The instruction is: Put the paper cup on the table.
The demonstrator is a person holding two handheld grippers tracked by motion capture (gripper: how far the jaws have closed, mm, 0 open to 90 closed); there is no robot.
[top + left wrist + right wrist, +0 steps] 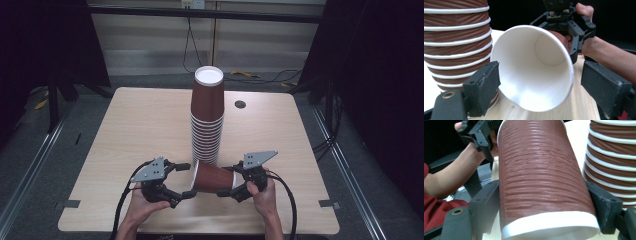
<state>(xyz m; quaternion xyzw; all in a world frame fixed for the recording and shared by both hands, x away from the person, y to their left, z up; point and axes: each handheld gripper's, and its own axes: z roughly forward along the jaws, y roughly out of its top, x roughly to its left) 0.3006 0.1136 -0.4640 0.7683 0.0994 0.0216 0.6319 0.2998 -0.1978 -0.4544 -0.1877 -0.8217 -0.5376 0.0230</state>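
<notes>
A single brown ribbed paper cup [212,177] lies on its side just above the near part of the table, its white mouth [534,67] facing left. My right gripper [225,181] is shut on the cup's base end, with both pads pressed against its brown wall [544,177]. My left gripper [187,180] is open, and its jaws stand either side of the cup's rim. One pad [484,85] sits at the rim, and the other pad [604,87] is a little clear of it. A tall stack of upside-down brown cups [207,115] stands right behind.
The light wooden table [140,125] has a small dark round hole [240,104] behind and to the right of the stack. Cables trail from both grippers toward the near edge. Dark curtains and floor rails flank the table.
</notes>
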